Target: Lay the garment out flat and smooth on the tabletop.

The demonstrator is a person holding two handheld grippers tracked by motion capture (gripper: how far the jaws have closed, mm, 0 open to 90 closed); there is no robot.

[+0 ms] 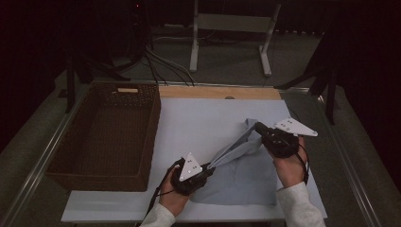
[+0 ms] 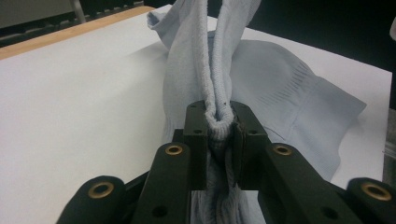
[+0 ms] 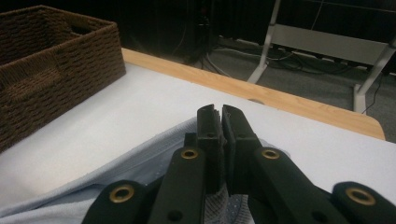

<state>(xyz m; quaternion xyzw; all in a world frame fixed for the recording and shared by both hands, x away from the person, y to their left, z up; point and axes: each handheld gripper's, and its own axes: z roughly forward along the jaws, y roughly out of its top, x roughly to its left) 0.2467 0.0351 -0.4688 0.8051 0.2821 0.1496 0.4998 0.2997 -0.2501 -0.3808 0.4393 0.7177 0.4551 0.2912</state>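
Both grippers, left (image 1: 208, 166) and right (image 1: 259, 126), clamp fingers on a stretched pale-blue garment (image 1: 246, 175); the bunched fabric could slip if pulled harder.

A pale blue knit garment (image 1: 246, 175) lies on the white table top, near the front edge – its lower part flat, one edge lifted and drawn taut into a bunched, rope-like band – ribbed hem gathered, a fold raised at the far end.

Basket (image 1: 104, 135) left on table (image 1: 198, 123); cloth (image 1: 246, 175) right of it, near front edge.
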